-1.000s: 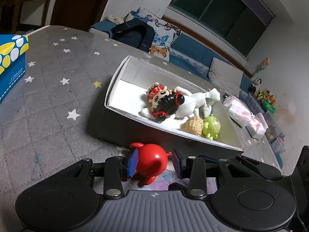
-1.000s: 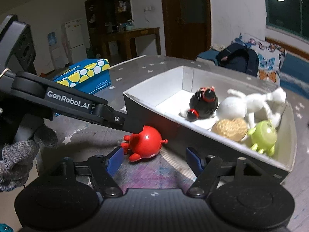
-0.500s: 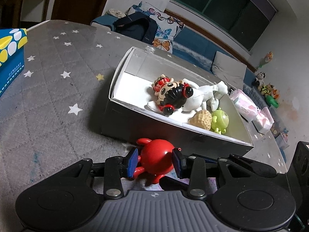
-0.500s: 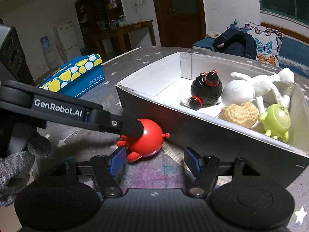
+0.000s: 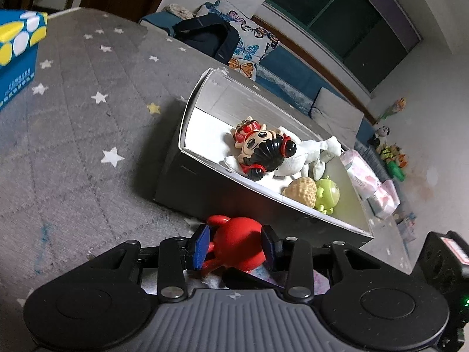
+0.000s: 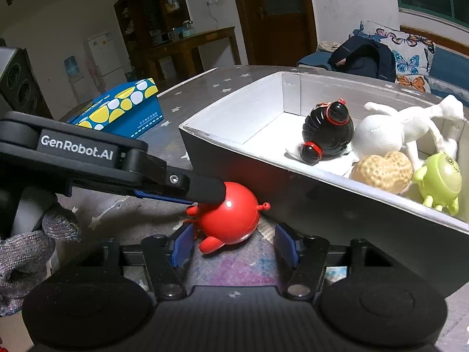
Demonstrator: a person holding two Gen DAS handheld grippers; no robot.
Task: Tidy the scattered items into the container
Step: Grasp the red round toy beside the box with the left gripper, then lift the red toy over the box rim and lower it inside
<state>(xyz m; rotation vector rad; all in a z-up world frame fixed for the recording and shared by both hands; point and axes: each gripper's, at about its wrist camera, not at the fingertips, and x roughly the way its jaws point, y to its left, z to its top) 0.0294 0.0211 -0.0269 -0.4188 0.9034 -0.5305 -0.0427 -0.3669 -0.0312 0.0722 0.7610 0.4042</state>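
Gripping the red round toy [image 5: 239, 242] now, the left gripper [image 5: 236, 242] has closed; the box [image 5: 222, 196] waits at twelve o'clock, the right gripper [image 6: 234, 246] open nearby.

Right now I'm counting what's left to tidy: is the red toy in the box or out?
Out. The red toy sits on the table outside the box, gripped by the left hand-held gripper.

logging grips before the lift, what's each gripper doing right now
Left gripper: closed on the red round toy figure, just outside the box.
Right gripper: open, holding nothing.
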